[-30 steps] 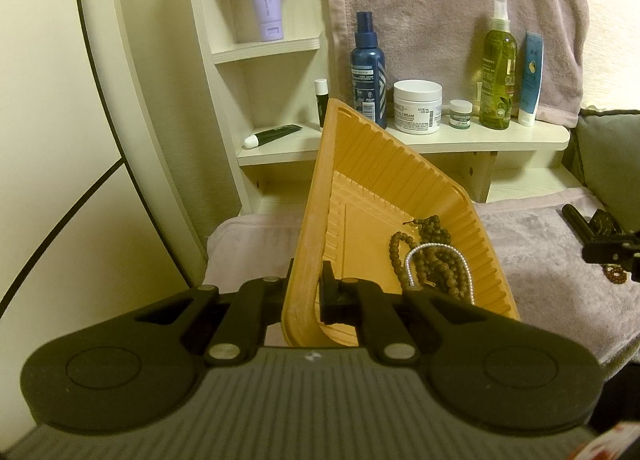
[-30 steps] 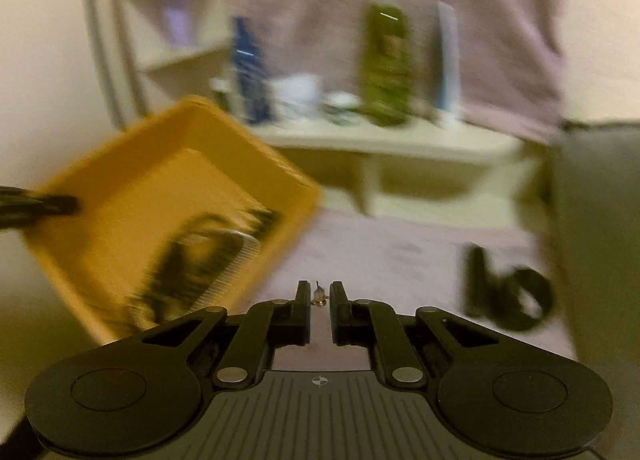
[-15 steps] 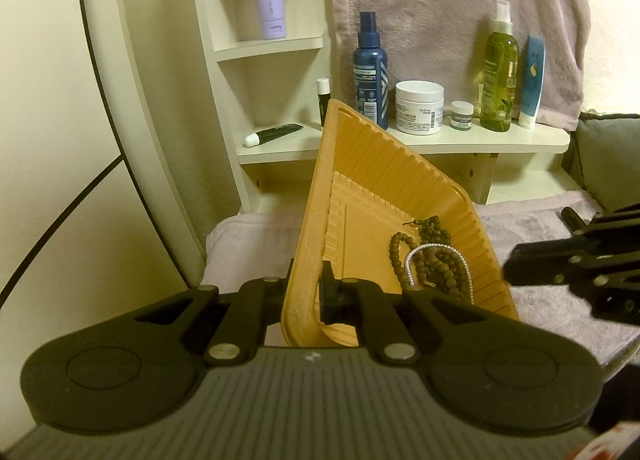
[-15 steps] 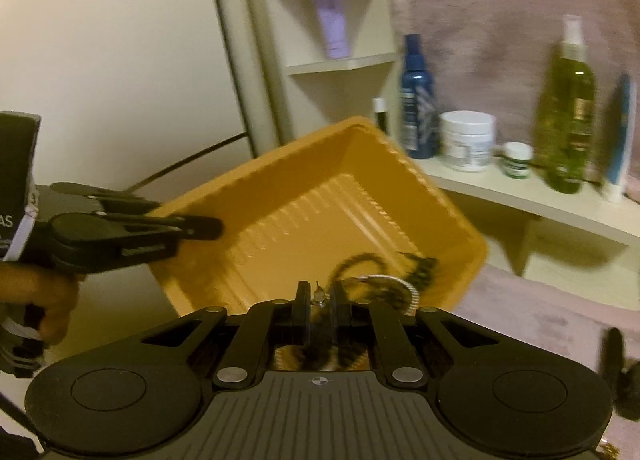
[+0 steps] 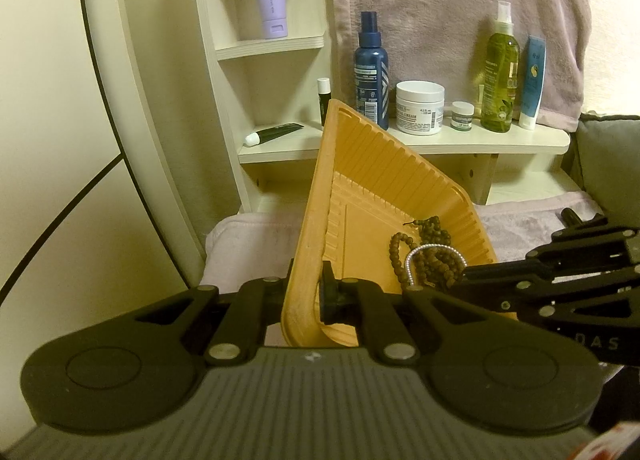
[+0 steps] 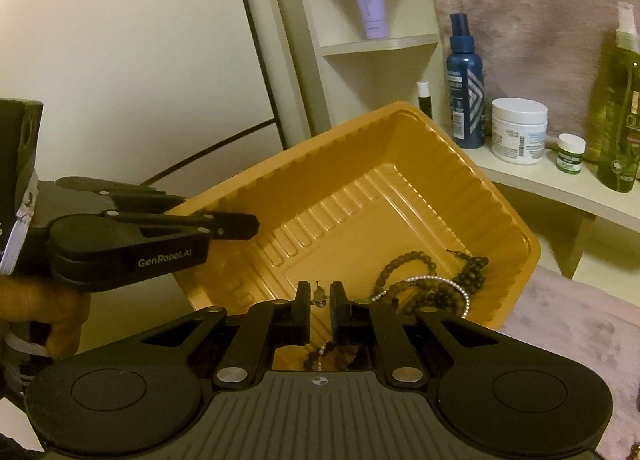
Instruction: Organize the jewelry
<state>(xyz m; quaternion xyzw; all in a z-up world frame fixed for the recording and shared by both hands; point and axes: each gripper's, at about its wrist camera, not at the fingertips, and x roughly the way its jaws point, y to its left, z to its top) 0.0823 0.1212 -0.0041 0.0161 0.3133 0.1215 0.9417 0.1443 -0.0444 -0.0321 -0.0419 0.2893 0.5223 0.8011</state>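
Jewelry-wise, the right tool (image 6: 319, 297) is now parked over the orange tray (image 6: 400, 196), after swinging across from the towel-covered bed, still pinching a tiny earring (image 6: 319, 294). So I'd guess it's about to be dropped in. Left tool (image 5: 305, 292) stays clamped on the tray's rim, holding it tilted in the air. A brown bead necklace (image 6: 436, 284) and silver bracelet (image 6: 460, 288) lie pooled in the low corner.

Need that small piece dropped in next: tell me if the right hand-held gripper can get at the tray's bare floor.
Probably yes: the right hand-held gripper hangs over the open yellow tray; beads fill only one corner.
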